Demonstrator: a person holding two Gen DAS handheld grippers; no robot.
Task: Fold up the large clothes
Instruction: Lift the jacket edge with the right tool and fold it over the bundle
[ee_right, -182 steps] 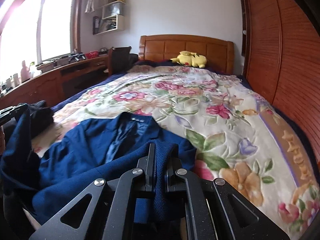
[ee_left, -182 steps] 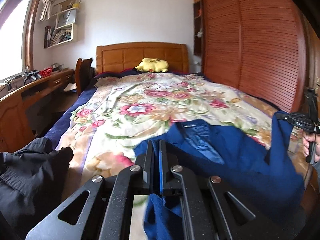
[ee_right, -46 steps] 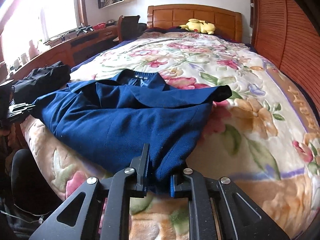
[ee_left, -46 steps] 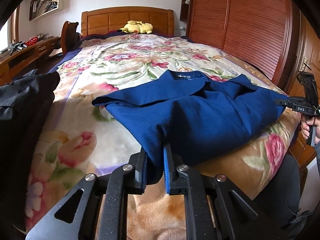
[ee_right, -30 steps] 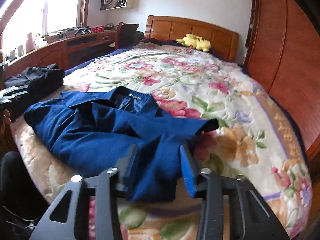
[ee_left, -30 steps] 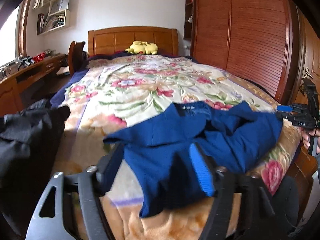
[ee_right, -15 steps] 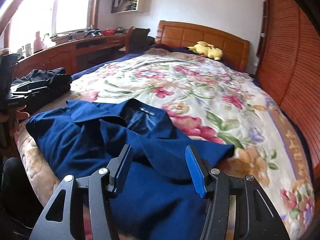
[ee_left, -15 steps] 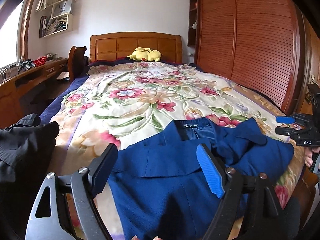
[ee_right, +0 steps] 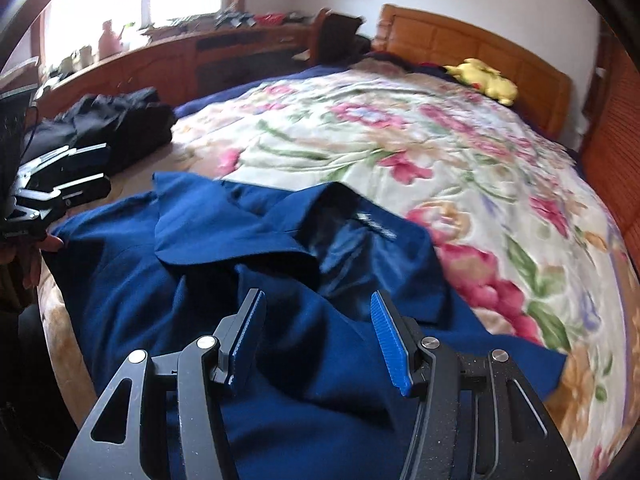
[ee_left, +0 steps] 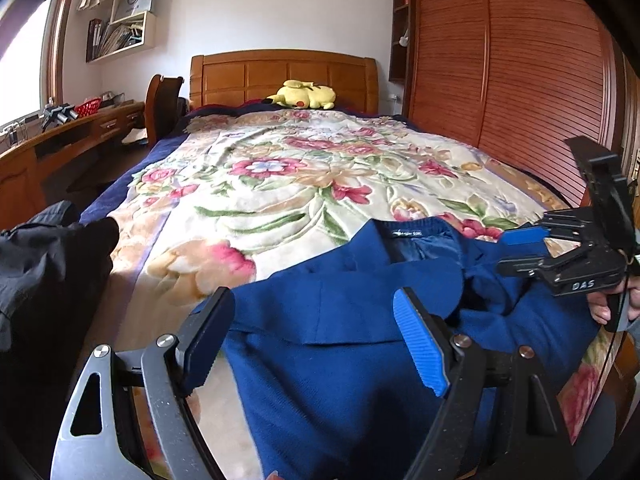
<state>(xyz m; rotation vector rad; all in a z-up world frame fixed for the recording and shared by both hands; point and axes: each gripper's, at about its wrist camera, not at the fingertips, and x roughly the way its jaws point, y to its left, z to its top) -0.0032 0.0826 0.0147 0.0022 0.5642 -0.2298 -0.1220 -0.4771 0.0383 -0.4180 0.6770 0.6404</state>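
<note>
- Blue jacket (ee_left: 360,344) is laid on the near end of the bed, on the flowered blanket (ee_left: 280,184); the collar with its label faces the headboard (ee_left: 284,76), and the hem runs off the near edge.
- One flap or sleeve is folded across the chest; creases are seen round the collar.
- Left gripper (ee_left: 316,336) is held over the near part of the jacket with its jaws spread wide; they have just been opening, and nothing is pinched between them.
- Right gripper (ee_right: 320,340) is held over the jacket near the collar, jaws spread, no cloth caught between the pads.
- Right gripper is also seen from the left camera, at the jacket's right edge, with a hand (ee_left: 616,300) on its grip.
- Black clothes (ee_left: 44,272) are piled at the left edge of the bed, apart from the jacket.
- Yellow plush toy (ee_left: 304,94) is lying by the headboard, well apart from the jacket.
- Right camera's picture is motion-blurred; the label text cannot be read.
</note>
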